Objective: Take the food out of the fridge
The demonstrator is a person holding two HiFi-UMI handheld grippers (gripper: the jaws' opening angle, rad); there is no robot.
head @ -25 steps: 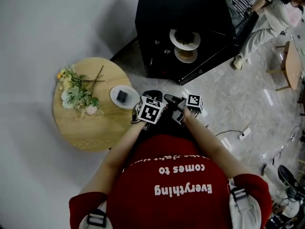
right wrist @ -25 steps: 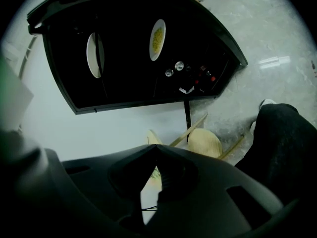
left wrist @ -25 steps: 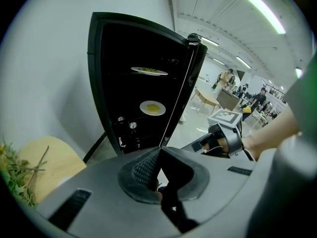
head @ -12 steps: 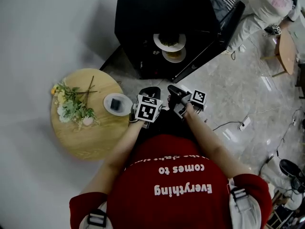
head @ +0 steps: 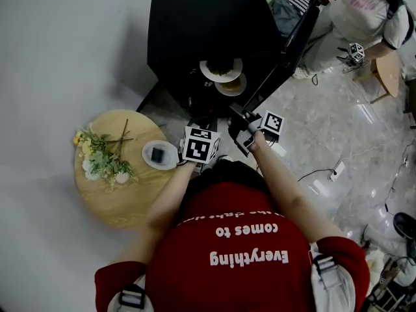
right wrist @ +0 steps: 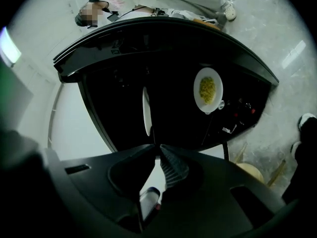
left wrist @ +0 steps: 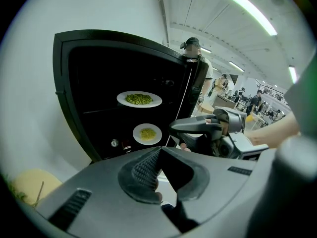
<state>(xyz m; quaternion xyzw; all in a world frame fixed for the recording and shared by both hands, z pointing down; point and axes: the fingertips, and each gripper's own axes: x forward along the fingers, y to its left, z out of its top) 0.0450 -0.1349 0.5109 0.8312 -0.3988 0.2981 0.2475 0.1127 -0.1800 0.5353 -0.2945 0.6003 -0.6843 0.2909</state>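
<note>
Two plates of food: both inside the open fridge (head: 195,25), neither one out yet
Green-food plate (left wrist: 139,99): upper shelf, sitting flat, the bigger of the two
Yellow-food plate (left wrist: 147,133): one shelf down, just under the green one and a touch to the right in the left gripper view
Fridge: black box standing on the floor, pretty dark inside apart from the white plates
Fridge door (head: 286,51): swung wide open, off to the right in the head view
Left gripper (left wrist: 159,149): jaws together, tips touching, nothing between them; angled toward the fridge opening, well short of either plate
Right gripper (right wrist: 159,146): same deal, jaws closed tip to tip and empty; out in front of the fridge just beside the left one, touching no plate; rolled onto its side, so the fridge shows up sideways in its own view
Round wooden table (head: 110,197): left of the grippers in the head view, beside the fridge
Flowers (head: 101,158): lying across the table top
Small white plate (head: 148,158): on the table's side nearest the grippers
Dark thing (head: 156,153): squarish, sitting on that small plate, can't tell what
Seated person (head: 354,18): past the fridge door, top right of the head view
</note>
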